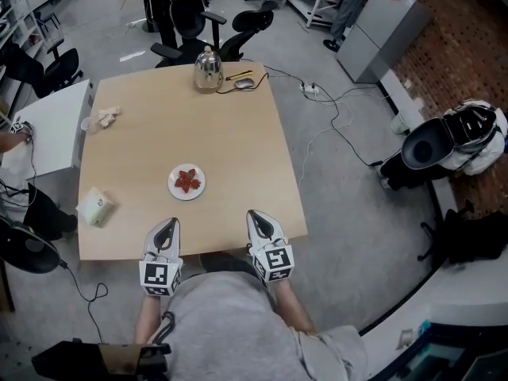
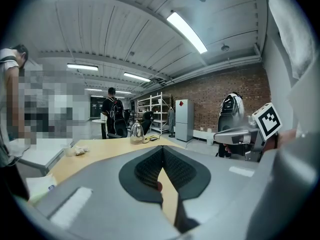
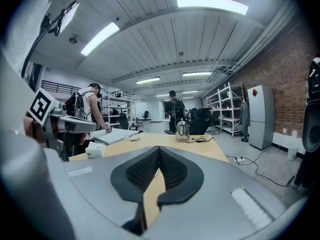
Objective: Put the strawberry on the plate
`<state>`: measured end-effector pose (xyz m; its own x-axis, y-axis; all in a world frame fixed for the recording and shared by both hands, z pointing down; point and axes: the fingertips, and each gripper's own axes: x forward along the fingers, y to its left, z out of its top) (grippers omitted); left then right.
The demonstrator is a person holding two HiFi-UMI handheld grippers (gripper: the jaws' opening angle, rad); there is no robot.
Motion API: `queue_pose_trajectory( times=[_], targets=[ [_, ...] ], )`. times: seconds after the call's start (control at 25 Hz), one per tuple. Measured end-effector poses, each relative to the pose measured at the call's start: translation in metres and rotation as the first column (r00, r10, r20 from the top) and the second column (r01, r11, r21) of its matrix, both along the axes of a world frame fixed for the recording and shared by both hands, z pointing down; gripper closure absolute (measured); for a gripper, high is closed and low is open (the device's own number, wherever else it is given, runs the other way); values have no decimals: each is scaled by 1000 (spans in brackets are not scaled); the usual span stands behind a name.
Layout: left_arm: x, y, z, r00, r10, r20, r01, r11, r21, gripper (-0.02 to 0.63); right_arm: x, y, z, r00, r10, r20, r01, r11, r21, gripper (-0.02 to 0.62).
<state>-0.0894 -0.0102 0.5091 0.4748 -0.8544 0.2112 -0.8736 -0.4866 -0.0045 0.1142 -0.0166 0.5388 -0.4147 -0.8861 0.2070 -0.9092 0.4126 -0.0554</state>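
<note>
Bottom centre of the head view, at the near edge of the tan wooden table (image 1: 238, 125): grey left gripper (image 1: 168, 223) and grey right gripper (image 1: 255, 215), side by side, jaws pressed together, holding nothing. Just above them, mid-frame, red strawberry (image 1: 187, 180) lying on small round white plate (image 1: 174, 189), clear of both.

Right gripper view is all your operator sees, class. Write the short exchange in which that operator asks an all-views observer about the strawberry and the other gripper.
Operator: I see only table and a kettle past my jaws. Where is the strawberry?
Observer: The head view shows the strawberry lying on the white plate.
Operator: Is the left gripper carrying anything?
Observer: No. The left gripper has its jaws together with nothing in them, at the table's near edge.
</note>
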Motion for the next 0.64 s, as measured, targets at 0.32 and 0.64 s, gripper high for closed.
queue_pose_trajectory(
  times=[0.32, 0.64],
  targets=[
    [1, 2, 2, 1000, -5, 7, 5, 1000, -6, 586, 2, 1, 2, 1000, -4, 3, 4, 1000, -6, 589],
    [5, 3, 3, 1000, -4, 9, 4, 1000, -8, 586, 4, 2, 6, 1000, -8, 3, 8, 1000, -13, 589]
  ],
)
